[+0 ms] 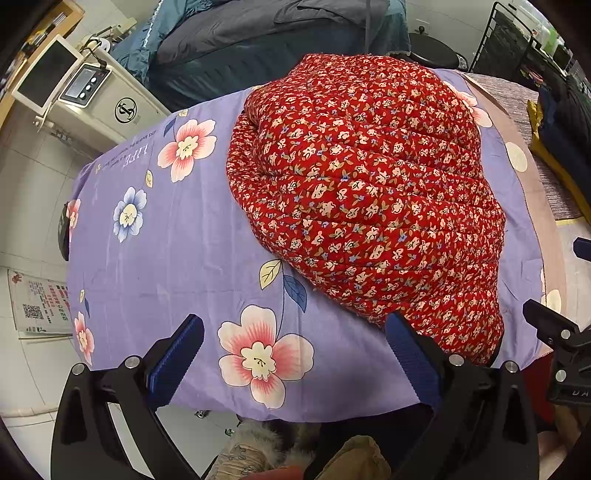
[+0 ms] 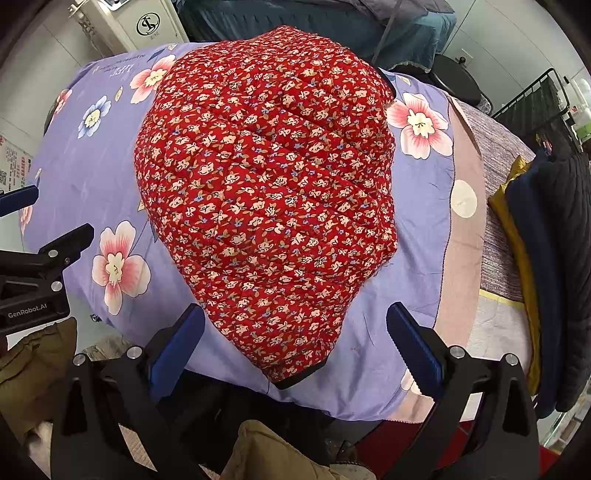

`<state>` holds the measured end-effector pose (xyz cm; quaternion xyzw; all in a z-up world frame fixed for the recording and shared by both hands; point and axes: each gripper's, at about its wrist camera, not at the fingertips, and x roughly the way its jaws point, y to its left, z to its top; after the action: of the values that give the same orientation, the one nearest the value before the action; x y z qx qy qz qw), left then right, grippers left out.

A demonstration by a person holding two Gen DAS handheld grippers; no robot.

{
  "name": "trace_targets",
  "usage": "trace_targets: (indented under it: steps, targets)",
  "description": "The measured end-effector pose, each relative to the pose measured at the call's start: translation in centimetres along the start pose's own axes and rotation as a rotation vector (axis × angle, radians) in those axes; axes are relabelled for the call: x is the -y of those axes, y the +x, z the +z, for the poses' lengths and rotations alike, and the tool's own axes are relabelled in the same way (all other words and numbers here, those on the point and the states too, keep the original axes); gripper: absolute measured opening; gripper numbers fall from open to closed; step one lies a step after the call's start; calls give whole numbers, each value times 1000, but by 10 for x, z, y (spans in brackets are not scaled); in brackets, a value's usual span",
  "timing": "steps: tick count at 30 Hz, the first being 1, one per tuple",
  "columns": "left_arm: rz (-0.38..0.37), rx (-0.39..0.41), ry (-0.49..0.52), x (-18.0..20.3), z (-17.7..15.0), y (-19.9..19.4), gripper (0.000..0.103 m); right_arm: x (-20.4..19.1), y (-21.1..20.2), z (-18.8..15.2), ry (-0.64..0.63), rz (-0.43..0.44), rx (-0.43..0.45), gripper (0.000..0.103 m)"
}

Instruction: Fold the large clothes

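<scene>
A red quilted garment with small flowers (image 1: 369, 192) lies folded in a thick bundle on a table covered by a purple flowered sheet (image 1: 166, 251); it also shows in the right wrist view (image 2: 266, 192). My left gripper (image 1: 295, 343) is open and empty above the table's near edge, its right finger beside the garment's near corner. My right gripper (image 2: 295, 336) is open and empty, its jaws standing either side of the garment's near tip without touching it. Each gripper shows at the edge of the other's view.
A white appliance with a display (image 1: 85, 88) stands at the back left. A bed with dark bedding (image 1: 258, 33) is behind the table. A black wire rack (image 1: 517, 40) and a pile of dark and yellow clothes (image 2: 535, 258) are at the right.
</scene>
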<state>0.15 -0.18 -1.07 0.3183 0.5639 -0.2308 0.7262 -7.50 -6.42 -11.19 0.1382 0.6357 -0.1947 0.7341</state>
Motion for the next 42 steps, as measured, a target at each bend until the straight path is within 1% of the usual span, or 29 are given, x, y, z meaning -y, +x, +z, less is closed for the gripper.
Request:
trace_targets:
  steps: [23, 33, 39, 42]
  targets:
    - [2, 0, 5, 4, -5, -1, 97, -1, 0, -4, 0, 0, 0, 97]
    - [-10, -8, 11, 10, -8, 0, 97, -1, 3, -14, 1, 8, -8, 97]
    - [-16, -16, 16, 12, -8, 2, 97, 4, 5, -11, 9, 14, -15, 97]
    - [-33, -27, 16, 13, -8, 5, 97, 6, 6, -12, 13, 21, -8, 97]
